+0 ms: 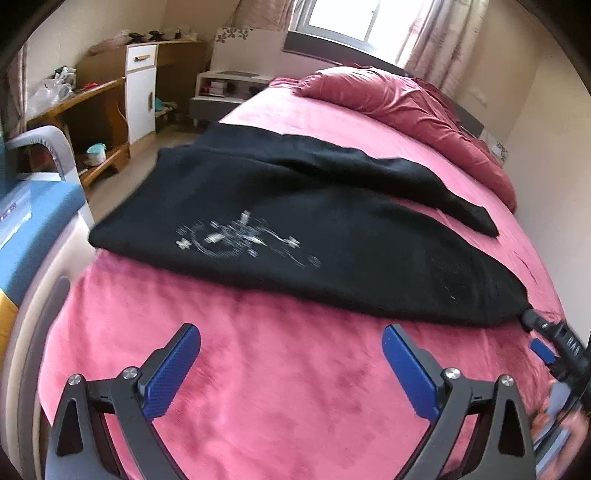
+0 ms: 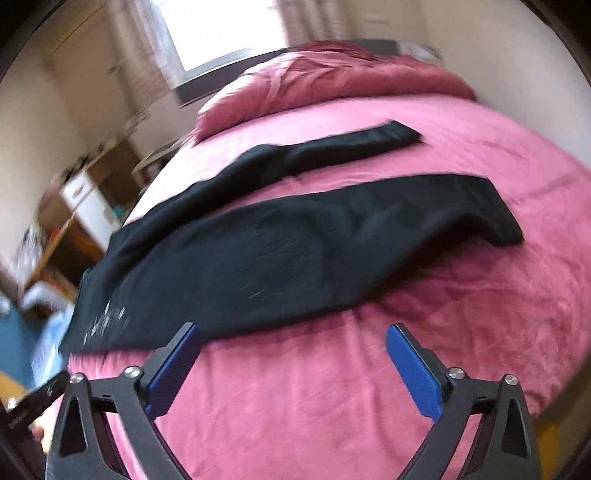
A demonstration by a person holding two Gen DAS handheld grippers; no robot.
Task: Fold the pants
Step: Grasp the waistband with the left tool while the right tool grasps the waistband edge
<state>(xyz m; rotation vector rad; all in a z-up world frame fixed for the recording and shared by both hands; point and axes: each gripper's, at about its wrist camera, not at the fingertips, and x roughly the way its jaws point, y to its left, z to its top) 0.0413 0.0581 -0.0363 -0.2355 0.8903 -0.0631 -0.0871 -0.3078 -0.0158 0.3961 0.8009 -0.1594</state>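
1. Pink-sheeted bed (image 1: pixel 258 369) fills both views, with one crumpled darker-pink duvet (image 1: pixel 406 107) at its far end under a window (image 1: pixel 354 18).
2. One pair of black pants (image 1: pixel 295 221) lies spread flat across the bed, its two legs apart, a blurred white print (image 1: pixel 236 240) near the waist.
3. Only the left wrist view shows the wooden desk (image 1: pixel 85 96) and white cabinet (image 1: pixel 140 92) sharply.
4. Left gripper (image 1: pixel 291 363) and right gripper (image 2: pixel 293 363) are both spread wide, grasping nothing, just short of the pants.
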